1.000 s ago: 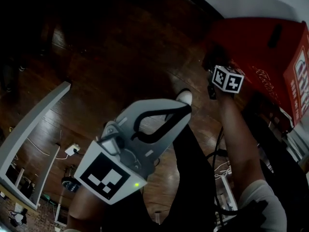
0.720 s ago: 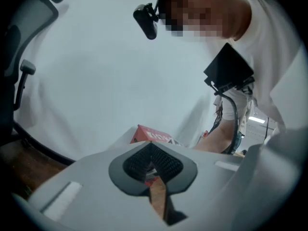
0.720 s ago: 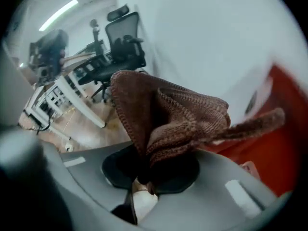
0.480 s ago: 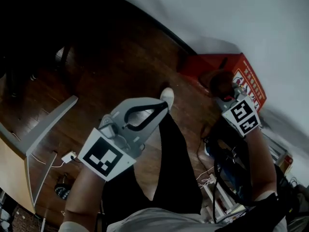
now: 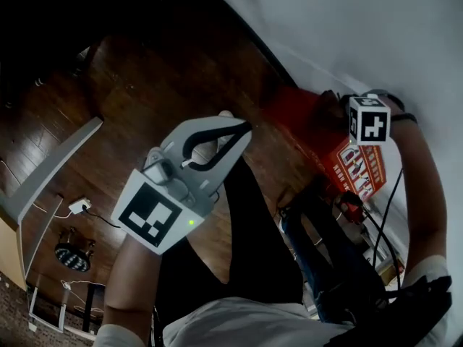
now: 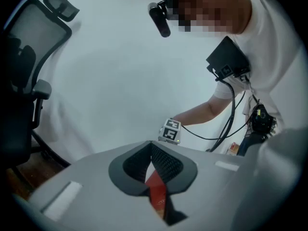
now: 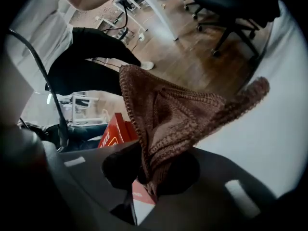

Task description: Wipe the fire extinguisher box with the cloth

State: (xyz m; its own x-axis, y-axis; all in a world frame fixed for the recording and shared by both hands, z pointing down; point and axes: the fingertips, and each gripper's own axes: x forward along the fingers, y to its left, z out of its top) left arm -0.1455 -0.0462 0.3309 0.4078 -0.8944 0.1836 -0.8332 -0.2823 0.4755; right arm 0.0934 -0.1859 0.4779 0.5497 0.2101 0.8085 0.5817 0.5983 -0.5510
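Fire extinguisher box (image 5: 312, 125), red, sits on wooden floor (image 5: 137, 85) against white wall (image 5: 362, 35), just right of person's dark trouser leg (image 5: 253, 223). Right hand-held gripper (image 7: 147, 179) close over box, jaws clamped on brown cloth (image 7: 178, 114); cloth bunches out beyond jaws. Cloth-to-box contact not discernible. Left hand-held gripper (image 5: 242, 129) apart from box, over floor, jaws together, nothing between.

No text can be read. White print on the red front of the fire extinguisher box (image 5: 359, 166) is too blurred to decipher in head and right gripper views.
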